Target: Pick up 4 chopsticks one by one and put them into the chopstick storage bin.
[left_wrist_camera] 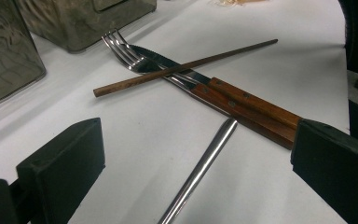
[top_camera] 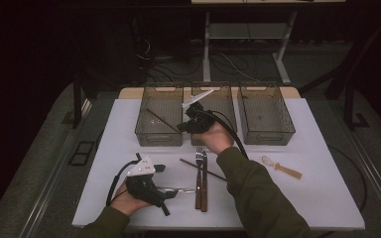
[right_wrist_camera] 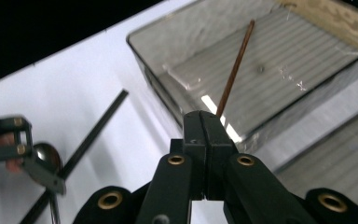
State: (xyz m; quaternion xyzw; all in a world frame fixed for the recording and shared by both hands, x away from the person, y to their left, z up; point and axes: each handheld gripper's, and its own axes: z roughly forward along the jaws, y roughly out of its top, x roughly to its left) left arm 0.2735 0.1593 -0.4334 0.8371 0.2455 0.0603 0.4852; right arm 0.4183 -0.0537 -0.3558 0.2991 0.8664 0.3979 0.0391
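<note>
In the left gripper view my left gripper (left_wrist_camera: 198, 172) is open, its jaws wide on either side of a metal spoon handle (left_wrist_camera: 205, 158) that lies on the white table. It sits near the front left edge (top_camera: 162, 190). A fork (left_wrist_camera: 130, 53) and a knife (left_wrist_camera: 256, 105) with wooden handles lie side by side, with a brown chopstick (left_wrist_camera: 186, 67) across them. My right gripper (top_camera: 182, 128) is at the left bin's (top_camera: 144, 131) near right corner. Its jaws (right_wrist_camera: 205, 119) are shut on the near end of a second chopstick (right_wrist_camera: 235, 70), which slants down into that bin.
A middle bin (top_camera: 228, 114) and a right bin (top_camera: 265, 134) stand in the back row beside the left one. A small wooden-handled utensil (top_camera: 283, 169) lies on the table's right. The person's right forearm (top_camera: 258, 193) reaches across the middle. Cables trail from both grippers.
</note>
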